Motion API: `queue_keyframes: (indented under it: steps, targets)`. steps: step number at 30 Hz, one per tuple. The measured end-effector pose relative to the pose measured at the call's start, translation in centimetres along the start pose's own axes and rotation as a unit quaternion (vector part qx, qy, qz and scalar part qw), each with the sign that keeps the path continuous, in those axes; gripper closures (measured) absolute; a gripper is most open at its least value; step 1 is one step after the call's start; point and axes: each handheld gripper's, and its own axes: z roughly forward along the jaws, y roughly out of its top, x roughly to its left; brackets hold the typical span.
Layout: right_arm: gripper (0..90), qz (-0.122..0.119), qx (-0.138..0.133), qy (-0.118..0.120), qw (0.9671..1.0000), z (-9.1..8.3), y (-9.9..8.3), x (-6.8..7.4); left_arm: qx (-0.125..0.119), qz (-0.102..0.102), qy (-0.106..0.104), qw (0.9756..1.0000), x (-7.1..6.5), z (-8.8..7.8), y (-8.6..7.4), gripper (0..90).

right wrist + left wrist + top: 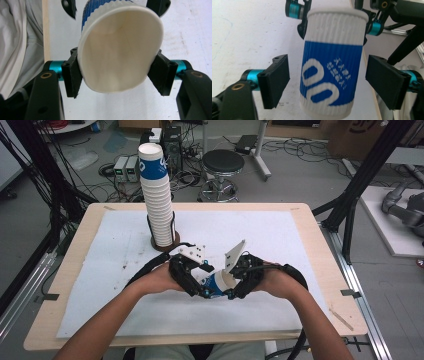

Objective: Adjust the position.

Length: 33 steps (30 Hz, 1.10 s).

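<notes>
My left gripper (327, 82) straddles the blue-and-white paper cup (332, 72), pads not yet touching. My right gripper (117, 72) pinches its rim, holding it above the mat. I judge this a handover; next, the left must clamp before the right lets go.

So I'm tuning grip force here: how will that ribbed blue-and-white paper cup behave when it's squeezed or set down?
The ribbed blue-and-white paper cup probably gives easily: its rim is already pressed oval between the right gripper pads. It is empty, so likely light. The ribbed wall should resist slipping. Laid on its side, it would likely roll in a curve.
</notes>
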Motion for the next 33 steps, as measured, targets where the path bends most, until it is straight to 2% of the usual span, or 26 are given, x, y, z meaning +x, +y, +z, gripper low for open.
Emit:
queue_keyframes:
  steps: [4, 6, 12, 16, 20, 23, 26, 27, 29, 30, 31, 32, 33]
  targets:
    - [35.5, -0.007, 0.013, 0.002, 0.9999, 0.4, 0.3, 0.2, 0.023, -0.001, -0.009, 0.9997, 0.1, 0.4, -0.2, 26.0]
    - [35.4, -0.009, 0.014, 0.0, 0.9999, 0.4, 0.3, 0.3, 0.027, -0.001, -0.013, 0.9996, 0.1, 0.5, -0.3, 26.4]
    - [35.4, -0.016, 0.029, 0.002, 0.9994, 0.7, 0.8, 0.5, 0.03, 0.002, -0.022, 0.9993, 0.1, 0.9, -0.3, 30.5]
    - [35.4, -0.022, 0.037, 0.005, 0.9991, 0.9, 1.1, 0.5, 0.037, 0.014, -0.026, 0.9989, -0.1, 1.0, -0.3, 33.4]
    - [31.3, -0.016, 0.035, 0.003, 0.9993, 0.9, 1.1, 0.5, 0.027, 0.02, -0.023, 0.9992, -0.1, 0.9, -0.4, 33.6]
    - [27.3, -0.008, 0.011, 0.007, 0.9999, 0.8, 0.7, 0.3, 0.017, 0.018, -0.026, 0.9994, 0.0, 0.7, -0.6, 33.2]
    - [25.4, 0.02, -0.044, 0.025, 0.9985, 0.4, 0.0, -0.1, -0.019, 0.011, -0.028, 0.9994, 0.0, 0.4, -1.4, 33.1]
    - [23.9, 0.022, -0.061, 0.028, 0.9975, 0.2, -0.3, -0.3, -0.023, 0.012, -0.024, 0.9994, 0.0, 0.3, -1.6, 33.1]
    - [21.5, 0.042, -0.098, 0.029, 0.9939, -0.3, -0.9, -0.4, -0.04, 0.003, -0.019, 0.999, 0.1, 0.1, -2.2, 33.0]
    - [21.4, 0.051, -0.11, 0.028, 0.9922, -0.6, -1.2, -0.4, -0.046, 0.006, -0.014, 0.9988, 0.2, 0.0, -2.5, 33.0]
    - [21.4, 0.051, -0.11, 0.028, 0.9922, -0.6, -1.2, -0.4, -0.046, 0.006, -0.014, 0.9988, 0.2, 0.0, -2.5, 33.0]
    - [21.4, 0.064, -0.142, 0.023, 0.9875, -1.3, -1.9, -0.5, -0.065, 0.001, -0.007, 0.9979, 0.2, -0.4, -3.2, 32.8]
    - [21.4, 0.07, -0.154, 0.018, 0.9853, -1.5, -2.2, -0.5, -0.078, 0.0, -0.001, 0.997, 0.2, -0.6, -3.6, 32.7]
